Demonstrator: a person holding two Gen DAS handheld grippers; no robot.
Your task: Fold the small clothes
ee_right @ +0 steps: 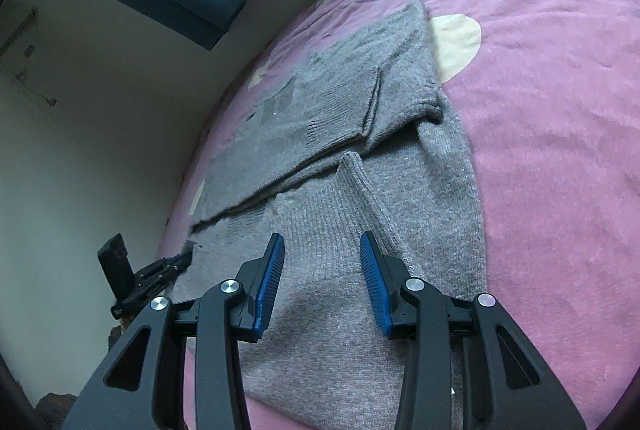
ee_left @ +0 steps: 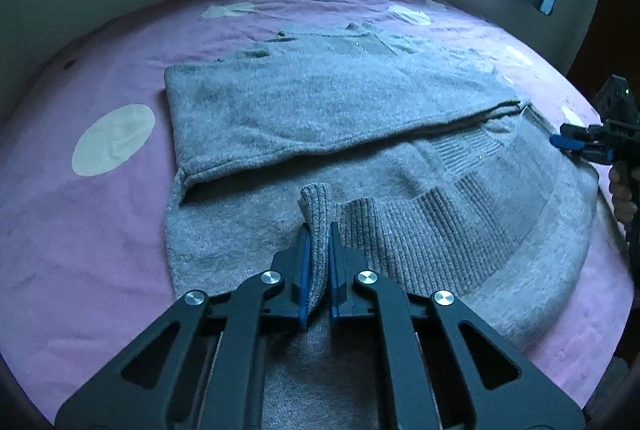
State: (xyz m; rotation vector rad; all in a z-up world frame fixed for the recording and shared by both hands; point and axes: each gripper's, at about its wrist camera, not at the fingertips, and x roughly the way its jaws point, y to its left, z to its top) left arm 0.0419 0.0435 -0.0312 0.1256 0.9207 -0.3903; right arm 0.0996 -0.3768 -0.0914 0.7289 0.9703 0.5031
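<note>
grey knitted sweater [ee_left: 328,101] lies spread on the pink bed cover with pale round spots [ee_left: 80,213], one sleeve folded across its body. left gripper [ee_left: 319,230] has its blue-padded fingers [ee_left: 305,270] clamped on a raised ribbed fold of the knit. right gripper [ee_right: 322,244] hovers over the sweater, fingers [ee_right: 272,278] part-way open, holding nothing; no readable writing.

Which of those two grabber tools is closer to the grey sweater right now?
Left. The left gripper is shut on a pinched-up ridge of the grey sweater, so it touches it. The right gripper has its jaws open over the fabric and is not pinching it.
</note>
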